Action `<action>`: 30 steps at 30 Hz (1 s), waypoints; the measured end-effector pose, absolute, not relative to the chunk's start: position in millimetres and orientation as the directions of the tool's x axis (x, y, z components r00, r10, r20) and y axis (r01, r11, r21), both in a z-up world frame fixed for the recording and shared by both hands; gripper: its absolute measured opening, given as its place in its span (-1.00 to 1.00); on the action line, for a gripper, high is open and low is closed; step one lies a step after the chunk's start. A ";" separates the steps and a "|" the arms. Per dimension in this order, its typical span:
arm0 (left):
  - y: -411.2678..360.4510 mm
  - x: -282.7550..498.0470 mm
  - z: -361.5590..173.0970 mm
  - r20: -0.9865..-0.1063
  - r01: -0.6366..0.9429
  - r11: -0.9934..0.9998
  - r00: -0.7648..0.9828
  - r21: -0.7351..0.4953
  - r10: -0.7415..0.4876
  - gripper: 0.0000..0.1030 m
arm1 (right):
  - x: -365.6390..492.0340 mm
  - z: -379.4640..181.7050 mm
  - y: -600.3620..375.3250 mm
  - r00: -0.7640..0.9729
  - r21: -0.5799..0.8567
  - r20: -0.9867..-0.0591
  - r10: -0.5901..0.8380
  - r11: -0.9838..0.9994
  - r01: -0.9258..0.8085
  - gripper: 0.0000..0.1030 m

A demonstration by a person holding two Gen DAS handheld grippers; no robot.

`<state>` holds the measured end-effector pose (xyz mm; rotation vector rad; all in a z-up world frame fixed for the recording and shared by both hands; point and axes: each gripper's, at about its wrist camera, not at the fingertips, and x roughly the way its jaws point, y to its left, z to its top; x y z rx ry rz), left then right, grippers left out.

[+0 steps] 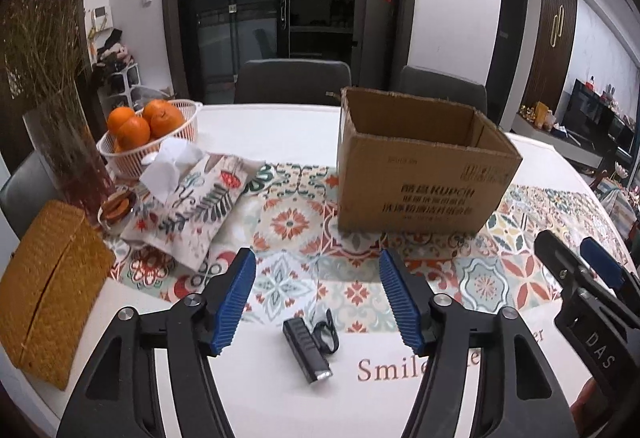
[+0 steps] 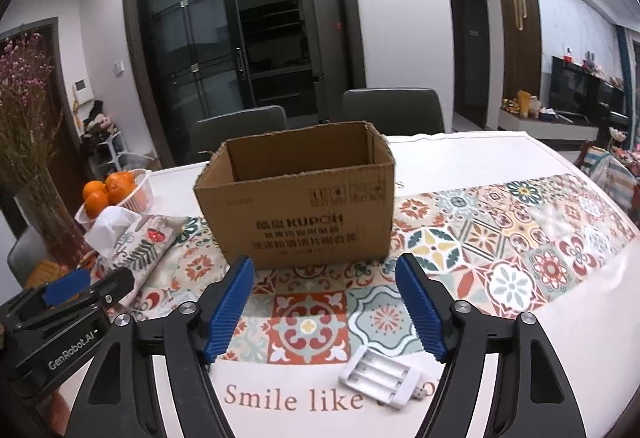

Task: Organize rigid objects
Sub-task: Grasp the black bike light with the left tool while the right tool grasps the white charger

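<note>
Grippers both stand with jaws spread wide and nothing between them. Left gripper (image 1: pixel 318 292) hovers above the white table (image 1: pixel 280 126); a black bicycle light (image 1: pixel 310 350) with its strap mount lies flat on the tabletop between and just below the blue pads (image 1: pixel 234 306), touched by neither. Right gripper (image 2: pixel 326 308) hovers likewise; a white battery charger (image 2: pixel 380 374), slots facing up, lies on the table near its right finger, apart from it. Cardboard box (image 2: pixel 300 214), open-topped, stands upright on the patterned runner (image 2: pixel 500 238) beyond both grippers; its contents cannot be seen. To the left of the box lie a fabric tissue pouch (image 1: pixel 196 202), a white basket (image 1: pixel 182 126) of oranges (image 1: pixel 134 132), a glass vase (image 1: pixel 72 162) of dried flowers and a woven straw case (image 1: pixel 44 286). Printed lettering "Smile like" is legible on the cloth by the charger.
</note>
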<state>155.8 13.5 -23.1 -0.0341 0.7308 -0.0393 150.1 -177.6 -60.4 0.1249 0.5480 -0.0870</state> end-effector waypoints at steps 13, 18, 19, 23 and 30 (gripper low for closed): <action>17.6 142.3 -51.9 -0.707 0.011 0.999 0.706 -0.048 -0.042 0.31 | 118.6 -83.1 -180.1 0.867 0.103 -0.470 -0.163 0.966 0.238 0.74; 19.6 138.2 -60.8 -0.714 -0.007 0.999 0.700 -0.045 -0.027 0.31 | 103.9 -87.1 -176.6 0.880 0.075 -0.412 -0.236 0.954 0.291 0.81; 20.4 137.7 -63.3 -0.718 -0.012 0.999 0.696 -0.047 -0.025 0.31 | 101.3 -88.3 -176.1 0.879 0.076 -0.407 -0.249 0.950 0.304 0.82; 22.0 135.1 -74.8 -0.731 -0.024 0.999 0.682 -0.045 -0.016 0.31 | 95.0 -94.8 -174.6 0.873 0.059 -0.395 -0.286 0.941 0.335 0.83; 23.8 136.1 -100.4 -0.768 -0.028 0.999 0.640 -0.037 -0.010 0.31 | 93.0 -109.6 -173.9 0.848 0.029 -0.423 -0.320 0.930 0.365 0.86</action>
